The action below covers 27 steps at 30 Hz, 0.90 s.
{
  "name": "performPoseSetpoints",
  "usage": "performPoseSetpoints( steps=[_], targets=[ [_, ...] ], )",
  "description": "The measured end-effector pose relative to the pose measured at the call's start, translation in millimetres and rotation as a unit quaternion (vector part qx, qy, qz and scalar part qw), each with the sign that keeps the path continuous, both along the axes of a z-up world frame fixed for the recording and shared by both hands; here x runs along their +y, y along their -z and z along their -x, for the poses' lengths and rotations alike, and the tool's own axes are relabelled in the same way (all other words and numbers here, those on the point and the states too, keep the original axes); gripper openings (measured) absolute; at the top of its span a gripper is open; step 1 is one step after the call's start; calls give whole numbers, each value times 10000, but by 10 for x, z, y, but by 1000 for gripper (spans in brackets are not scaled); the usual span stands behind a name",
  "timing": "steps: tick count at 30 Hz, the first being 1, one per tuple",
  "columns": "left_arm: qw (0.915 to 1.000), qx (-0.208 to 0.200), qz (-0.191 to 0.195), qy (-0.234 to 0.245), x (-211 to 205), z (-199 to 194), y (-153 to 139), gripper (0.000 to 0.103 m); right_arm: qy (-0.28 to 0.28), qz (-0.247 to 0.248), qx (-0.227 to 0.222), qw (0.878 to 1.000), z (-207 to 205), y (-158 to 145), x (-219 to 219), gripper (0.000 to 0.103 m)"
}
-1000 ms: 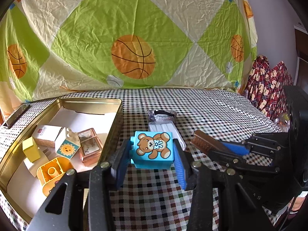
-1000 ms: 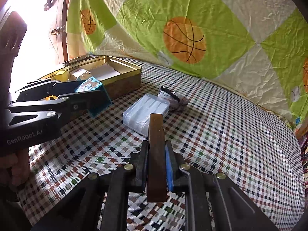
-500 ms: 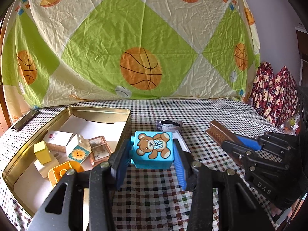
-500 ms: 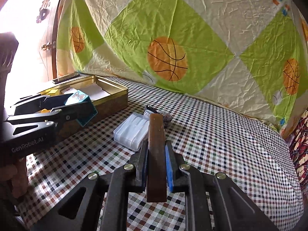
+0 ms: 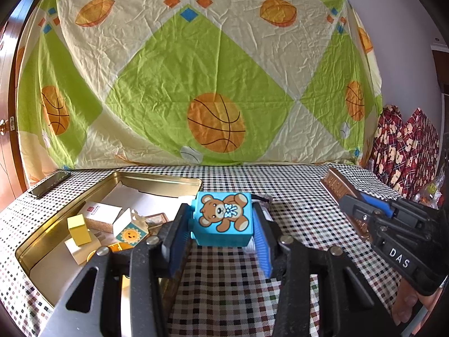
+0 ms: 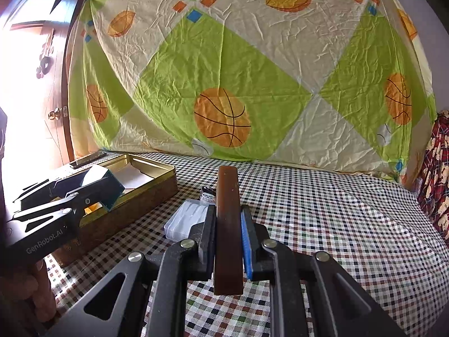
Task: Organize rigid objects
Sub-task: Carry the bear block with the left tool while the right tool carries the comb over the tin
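Note:
My left gripper [image 5: 221,233] is shut on a blue block with a teddy bear picture [image 5: 223,219], held above the checked tablecloth beside the gold tin tray [image 5: 157,181]. The left gripper also shows in the right wrist view [image 6: 109,188], over the tray's near right part. My right gripper [image 6: 228,224] is shut on a flat brown bar [image 6: 228,210], held on edge above the table. The right gripper and the bar [image 5: 341,186] show at the right of the left wrist view.
The tray holds a yellow block [image 5: 78,229], a white box [image 5: 98,214], a sun-printed carton [image 5: 130,230] and white paper. A clear plastic case [image 6: 186,219] and a small wrapped item [image 6: 207,192] lie on the cloth. A phone [image 5: 50,186] lies far left. A basketball-print sheet hangs behind.
Both grippers have risen and tilted up with their loads. The left one has also moved left, over the tray's right edge.

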<state>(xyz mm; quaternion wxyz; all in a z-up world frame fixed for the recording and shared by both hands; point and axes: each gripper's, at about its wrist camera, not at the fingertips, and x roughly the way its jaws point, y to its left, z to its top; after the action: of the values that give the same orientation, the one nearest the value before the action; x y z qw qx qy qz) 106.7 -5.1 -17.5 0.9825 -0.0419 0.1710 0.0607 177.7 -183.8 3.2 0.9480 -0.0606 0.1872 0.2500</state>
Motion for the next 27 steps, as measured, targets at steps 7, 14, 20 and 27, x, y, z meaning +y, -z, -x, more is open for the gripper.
performPoseSetpoints(
  steps=[7, 14, 20, 27],
  targets=[
    [9999, -92, 43, -22, 13, 35, -15, 42, 156, -197, -114, 9996, 36, -28, -66, 17],
    [9998, -154, 104, -57, 39, 57, -21, 42, 212, -422, -222, 9986, 94, -63, -84, 17],
    [9998, -167, 124, -67, 46, 66, -20, 42, 251, -564, -307, 9976, 136, -84, -64, 17],
    [9996, -195, 161, -90, 64, 77, -29, 42, 261, -651, -315, 9970, 140, -80, -26, 17]
  ],
)
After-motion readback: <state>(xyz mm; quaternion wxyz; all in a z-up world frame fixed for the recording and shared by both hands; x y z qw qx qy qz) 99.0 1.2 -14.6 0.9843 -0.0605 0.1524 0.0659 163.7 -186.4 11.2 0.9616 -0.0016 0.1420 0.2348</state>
